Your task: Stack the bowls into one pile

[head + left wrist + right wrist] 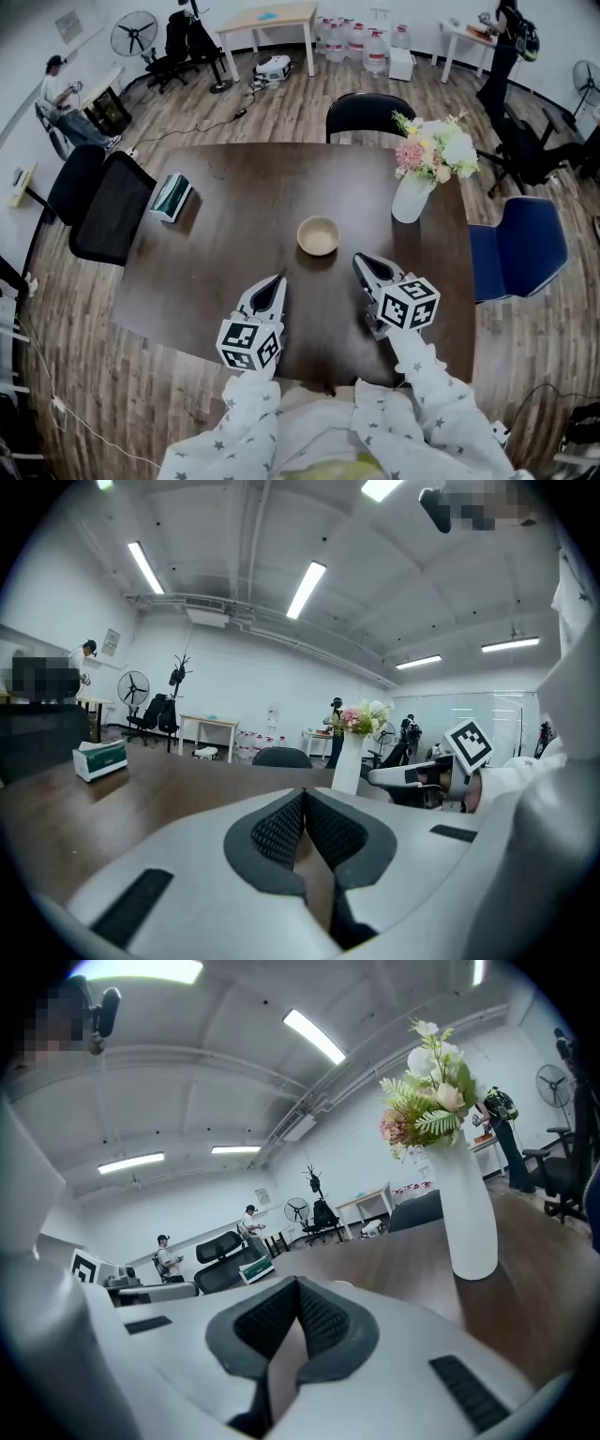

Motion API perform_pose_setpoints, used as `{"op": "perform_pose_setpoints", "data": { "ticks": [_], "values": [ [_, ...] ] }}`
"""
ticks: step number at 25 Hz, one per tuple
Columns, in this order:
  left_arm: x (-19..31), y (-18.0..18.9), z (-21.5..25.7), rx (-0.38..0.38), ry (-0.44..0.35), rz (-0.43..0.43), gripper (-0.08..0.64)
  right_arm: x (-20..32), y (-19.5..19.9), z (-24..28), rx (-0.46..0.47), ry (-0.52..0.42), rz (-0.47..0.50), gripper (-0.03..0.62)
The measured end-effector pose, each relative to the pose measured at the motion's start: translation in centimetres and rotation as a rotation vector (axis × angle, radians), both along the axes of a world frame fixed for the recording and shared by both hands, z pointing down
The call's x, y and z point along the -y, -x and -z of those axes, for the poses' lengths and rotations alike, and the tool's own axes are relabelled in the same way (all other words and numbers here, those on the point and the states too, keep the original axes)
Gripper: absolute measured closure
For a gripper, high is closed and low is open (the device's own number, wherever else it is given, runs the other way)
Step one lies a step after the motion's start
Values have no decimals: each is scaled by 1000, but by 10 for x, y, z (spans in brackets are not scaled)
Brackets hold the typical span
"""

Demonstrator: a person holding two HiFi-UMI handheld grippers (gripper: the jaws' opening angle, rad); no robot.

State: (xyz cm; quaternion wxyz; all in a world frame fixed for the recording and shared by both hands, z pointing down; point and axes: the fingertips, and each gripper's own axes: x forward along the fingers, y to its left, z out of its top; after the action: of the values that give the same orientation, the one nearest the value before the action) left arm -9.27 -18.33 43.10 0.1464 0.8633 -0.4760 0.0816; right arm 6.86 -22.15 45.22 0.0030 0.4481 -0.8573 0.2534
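Bowl (pixel 318 235), round, tan, on dark wood table (pixel 244 187), left claw (pixel 279 279) and right claw (pixel 359 261) closed

Bowl (pixel 318 235) on dark table (pixel 234 202), left claw (pixel 277 280) and right claw (pixel 360 261) nearby

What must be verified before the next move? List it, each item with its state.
1. Left gripper empty, jaws together: ok.
2. Right gripper empty, jaws together: ok.
3. Bowl upright on the table, apart from both grippers: ok.
4. No other bowl seen on the table: ok.
5. How many bowls are in that pile: cannot tell.
6. Vase stands apart from the bowl: ok.
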Motion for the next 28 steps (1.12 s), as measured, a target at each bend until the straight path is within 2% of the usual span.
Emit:
{"op": "perform_pose_setpoints", "data": {
  "ticks": [7, 12, 21, 28],
  "values": [
    [-5, 12, 22, 8, -41, -6, 535, -17, -2, 24, -9, -95, 1, 571],
    [-5, 23, 39, 6, -90, 7, 535, -22, -9, 37, 15, -127, -32, 571],
    [-8, 29, 56, 50, -155, 2, 535, -30, -14, 52, -26, -199, -66, 571],
    [-7, 36, 61, 42, -175, 16, 535, -33, -14, 58, -71, -240, -81, 571]
  ]
}}
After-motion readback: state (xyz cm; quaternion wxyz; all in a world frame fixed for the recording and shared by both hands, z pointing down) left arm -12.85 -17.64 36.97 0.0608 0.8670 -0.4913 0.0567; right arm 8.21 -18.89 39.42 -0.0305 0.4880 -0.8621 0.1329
